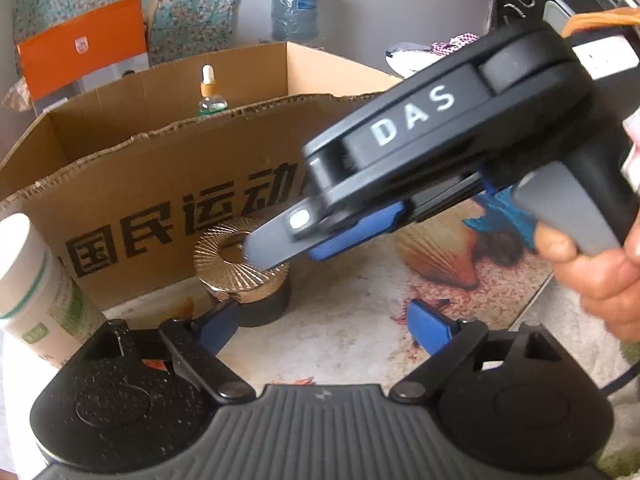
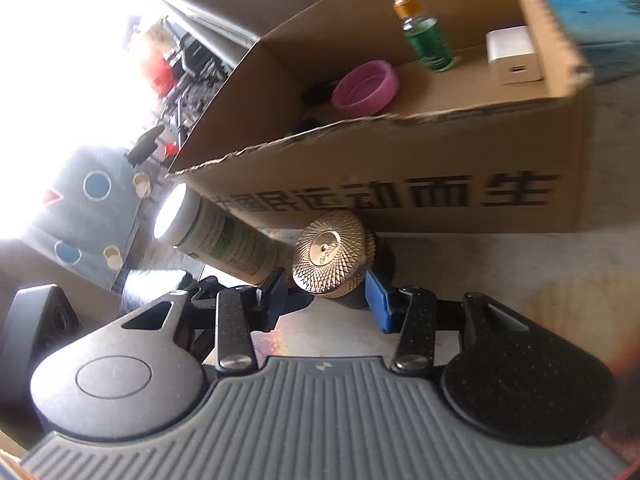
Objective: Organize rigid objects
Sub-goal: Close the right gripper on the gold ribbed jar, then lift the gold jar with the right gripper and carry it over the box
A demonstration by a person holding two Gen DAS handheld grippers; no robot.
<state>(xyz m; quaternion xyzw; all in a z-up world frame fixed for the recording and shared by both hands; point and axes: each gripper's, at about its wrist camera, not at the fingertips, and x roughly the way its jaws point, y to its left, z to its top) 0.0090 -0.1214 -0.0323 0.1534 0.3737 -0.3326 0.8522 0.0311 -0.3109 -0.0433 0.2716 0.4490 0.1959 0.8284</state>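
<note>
Right claw (image 2: 326,300): pinching the gold-lidded jar (image 2: 332,254) by its dark body, one blue pad each side; jar tipped, patterned lid turned toward the camera; held just in front of the cardboard box (image 2: 400,196)
Right claw from the left wrist view (image 1: 280,240): reaching in from the right, a hand (image 1: 600,280) on its trigger; fingertip lying across the jar lid (image 1: 236,256)
Left claw (image 1: 324,328): spread wide, nothing between the blue pads (image 1: 430,332); pointing down at the desk (image 1: 340,320) just short of the jar
Cardboard box: open at the top, dark printed characters along the near wall, standing on the desk right behind the jar
Inside the box: dropper bottle (image 2: 424,32) with green contents, upright near the back wall; pink bowl (image 2: 366,86) on the box floor; white charger block (image 2: 514,56) beside the bottle
White tube (image 2: 216,236): pale cap, green print; beside the jar and close to the box front; cannot tell whether touching either
Desk top: pale cloth with a printed seashell picture (image 1: 436,256)
</note>
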